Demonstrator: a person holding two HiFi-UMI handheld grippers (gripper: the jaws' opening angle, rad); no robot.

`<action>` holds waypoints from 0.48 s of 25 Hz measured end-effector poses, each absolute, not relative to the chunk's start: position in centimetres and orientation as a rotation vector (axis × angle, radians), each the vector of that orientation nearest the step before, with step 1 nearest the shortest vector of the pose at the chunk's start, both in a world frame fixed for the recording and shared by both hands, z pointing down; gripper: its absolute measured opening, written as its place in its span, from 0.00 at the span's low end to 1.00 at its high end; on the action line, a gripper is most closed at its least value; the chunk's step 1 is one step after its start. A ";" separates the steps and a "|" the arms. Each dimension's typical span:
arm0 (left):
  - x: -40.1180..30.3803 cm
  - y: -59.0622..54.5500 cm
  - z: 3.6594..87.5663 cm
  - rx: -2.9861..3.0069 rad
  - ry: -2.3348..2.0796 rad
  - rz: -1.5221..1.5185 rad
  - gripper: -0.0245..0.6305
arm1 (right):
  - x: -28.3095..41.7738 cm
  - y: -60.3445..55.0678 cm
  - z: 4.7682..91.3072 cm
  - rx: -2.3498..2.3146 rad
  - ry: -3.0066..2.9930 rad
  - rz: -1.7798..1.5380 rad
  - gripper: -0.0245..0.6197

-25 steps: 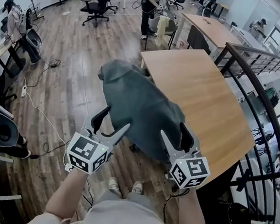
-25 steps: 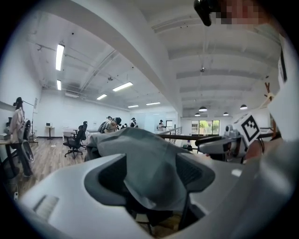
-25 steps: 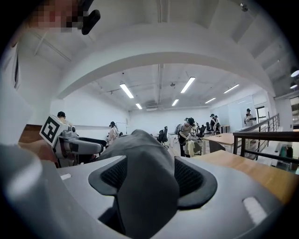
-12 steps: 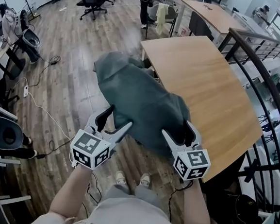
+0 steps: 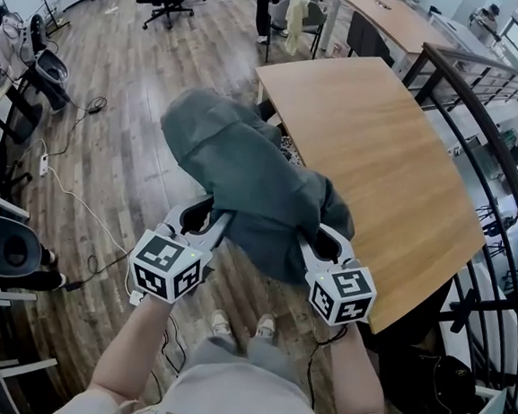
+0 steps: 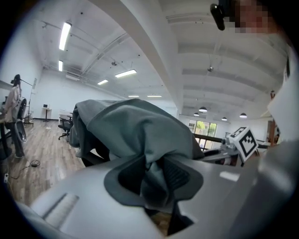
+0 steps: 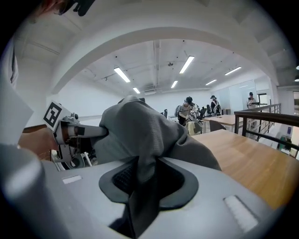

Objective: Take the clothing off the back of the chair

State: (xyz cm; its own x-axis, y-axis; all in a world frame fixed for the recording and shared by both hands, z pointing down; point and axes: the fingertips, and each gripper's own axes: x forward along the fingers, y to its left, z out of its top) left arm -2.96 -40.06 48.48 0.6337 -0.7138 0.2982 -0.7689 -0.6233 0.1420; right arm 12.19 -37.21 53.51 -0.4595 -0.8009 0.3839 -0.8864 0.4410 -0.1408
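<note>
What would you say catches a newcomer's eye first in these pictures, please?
A big grey-green garment lies draped mid-frame, beside the wooden table. The left gripper and right gripper have just closed their jaws on its near edge, fabric pinched in each.

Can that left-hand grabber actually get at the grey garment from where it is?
Yes, it seems so: nothing blocks it. The left gripper is at the near edge of the grey garment, and its jaws have just been closing, with a fold of cloth pinched between them.
</note>
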 end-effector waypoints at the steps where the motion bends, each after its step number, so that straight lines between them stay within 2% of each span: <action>1: -2.8 -40.1 48.5 2.597 -1.205 0.302 0.18 | 12.1 -37.2 53.5 1.456 -2.449 0.485 0.18; 4: -2.6 -40.2 48.3 2.594 -1.218 0.285 0.12 | 12.0 -37.0 52.9 1.453 -2.480 0.490 0.13; 12: -2.3 -39.0 44.3 2.705 -1.296 0.229 0.07 | 12.2 -36.1 46.7 1.564 -2.567 0.268 0.11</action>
